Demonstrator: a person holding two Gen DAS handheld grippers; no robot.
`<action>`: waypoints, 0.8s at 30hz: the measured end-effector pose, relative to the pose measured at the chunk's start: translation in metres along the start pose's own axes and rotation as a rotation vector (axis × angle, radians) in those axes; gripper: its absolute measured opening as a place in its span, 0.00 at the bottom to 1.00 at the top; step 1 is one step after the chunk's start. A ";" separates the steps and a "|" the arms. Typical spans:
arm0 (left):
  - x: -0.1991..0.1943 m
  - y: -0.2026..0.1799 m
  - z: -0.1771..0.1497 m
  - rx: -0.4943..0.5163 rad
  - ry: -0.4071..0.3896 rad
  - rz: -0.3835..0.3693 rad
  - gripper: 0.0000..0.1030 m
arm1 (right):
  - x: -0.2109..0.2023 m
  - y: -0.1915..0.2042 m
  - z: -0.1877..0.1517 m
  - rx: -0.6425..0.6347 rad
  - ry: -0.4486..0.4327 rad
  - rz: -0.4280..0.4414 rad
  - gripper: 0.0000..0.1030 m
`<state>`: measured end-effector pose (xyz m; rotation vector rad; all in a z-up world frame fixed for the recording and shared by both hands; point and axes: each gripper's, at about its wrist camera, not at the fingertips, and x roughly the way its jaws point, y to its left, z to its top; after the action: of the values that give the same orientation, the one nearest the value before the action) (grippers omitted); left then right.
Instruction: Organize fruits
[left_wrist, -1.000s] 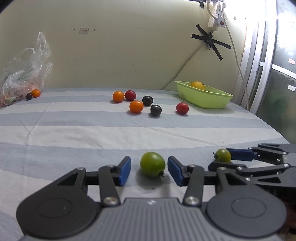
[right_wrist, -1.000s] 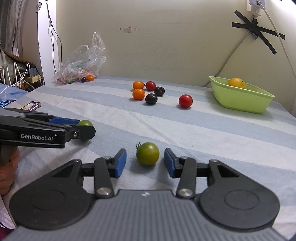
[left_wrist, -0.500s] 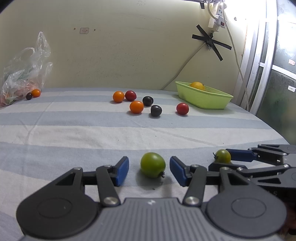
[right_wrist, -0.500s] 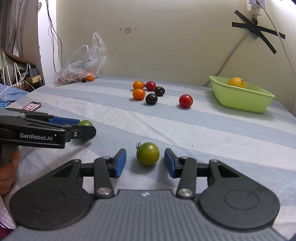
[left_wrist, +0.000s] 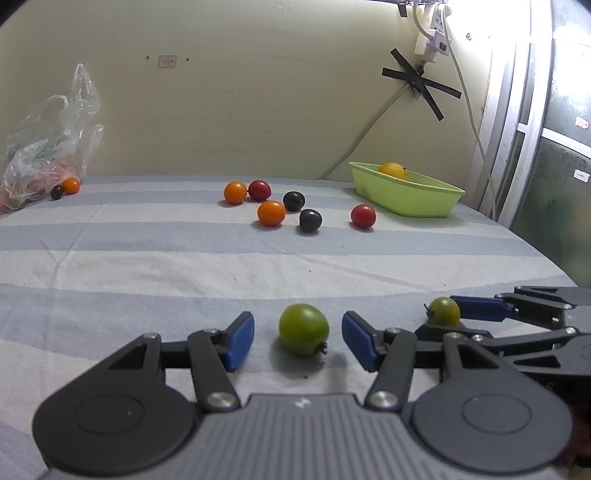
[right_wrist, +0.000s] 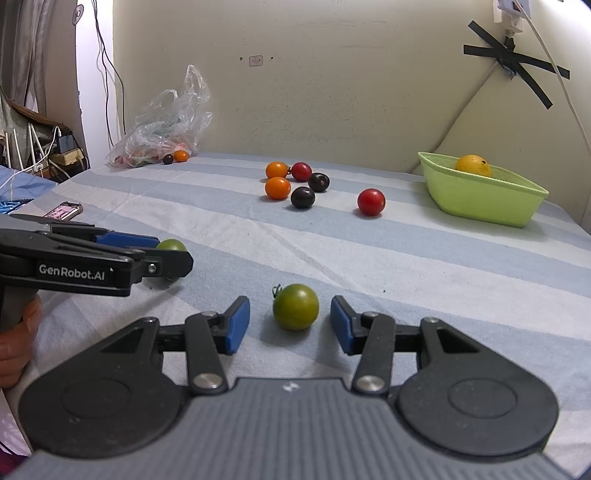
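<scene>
Two green tomatoes lie on the striped cloth. My left gripper (left_wrist: 297, 336) is open, with one green tomato (left_wrist: 303, 329) between its blue pads, not touched. My right gripper (right_wrist: 290, 325) is open around the other green tomato (right_wrist: 296, 306), also with gaps. Each gripper shows in the other's view: the right one (left_wrist: 517, 314) beside its tomato (left_wrist: 444, 312), the left one (right_wrist: 110, 254) by its tomato (right_wrist: 171, 245). A green tray (left_wrist: 404, 194) at the far right holds a yellow fruit (left_wrist: 393, 169).
A cluster of orange, red and dark tomatoes (left_wrist: 273, 205) lies mid-table, with a lone red one (left_wrist: 363, 216) nearer the tray. A plastic bag (left_wrist: 44, 147) with two small fruits beside it sits far left. A phone (right_wrist: 62, 211) lies at the table's left edge.
Both grippers' jaws have opened slightly wider around their green tomatoes. Nothing else has moved.
</scene>
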<state>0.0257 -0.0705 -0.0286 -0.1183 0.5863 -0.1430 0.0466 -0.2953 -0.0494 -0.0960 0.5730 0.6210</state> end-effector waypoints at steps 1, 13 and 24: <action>0.000 0.000 0.000 0.001 0.000 0.000 0.53 | 0.000 0.000 0.000 0.000 0.000 -0.001 0.50; 0.005 -0.007 0.001 0.021 0.013 0.013 0.50 | 0.000 0.001 0.000 -0.008 0.001 0.003 0.50; 0.006 -0.011 -0.001 0.043 0.013 0.033 0.39 | 0.000 0.000 0.000 -0.009 0.001 0.003 0.50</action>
<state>0.0287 -0.0822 -0.0308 -0.0656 0.5973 -0.1244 0.0467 -0.2946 -0.0493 -0.1041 0.5716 0.6271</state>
